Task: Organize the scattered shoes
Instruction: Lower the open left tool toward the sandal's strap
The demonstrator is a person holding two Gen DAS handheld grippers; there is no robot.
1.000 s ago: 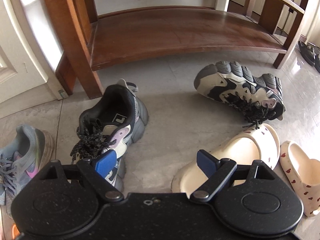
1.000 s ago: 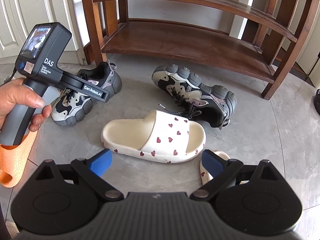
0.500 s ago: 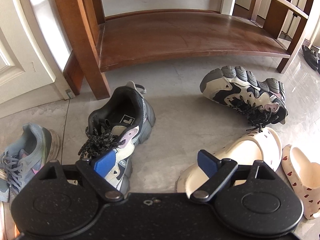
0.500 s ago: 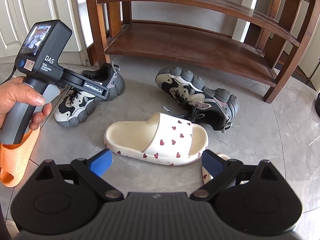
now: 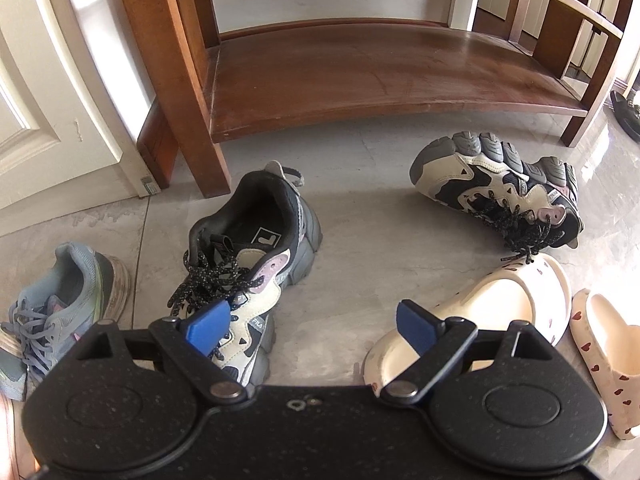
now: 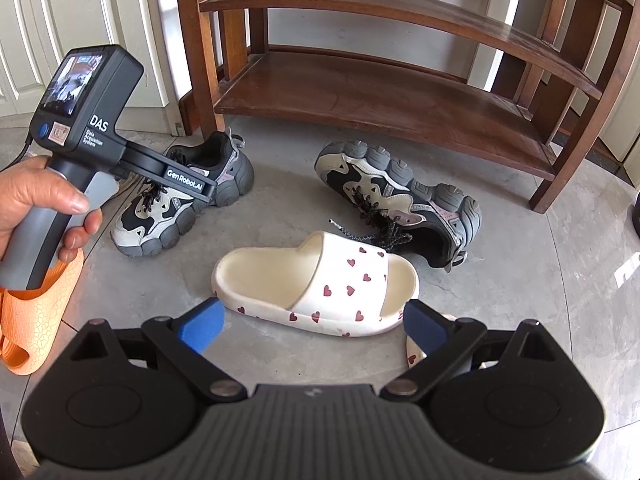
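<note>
My left gripper (image 5: 312,326) is open and hangs over bare floor with nothing between its blue pads. Just left of it a chunky black, cream and lilac sneaker (image 5: 248,256) stands upright; its mate (image 5: 496,188) lies tipped on its side to the right. My right gripper (image 6: 312,326) is also open and empty, just in front of a white heart-print slipper (image 6: 320,280). The second heart slipper (image 6: 414,356) peeks out under its right finger. The wooden shoe rack (image 6: 380,96) stands behind with bare shelves.
A hand (image 6: 36,200) holds the left gripper's handle at the left of the right wrist view. An orange slipper (image 6: 36,320) lies below it. A grey-blue sneaker (image 5: 52,304) sits at the far left, white doors (image 5: 48,80) behind, and dark sandals (image 5: 626,112) at the far right.
Both views have drifted only slightly. No shoe has moved, and both grippers stay open and empty.
</note>
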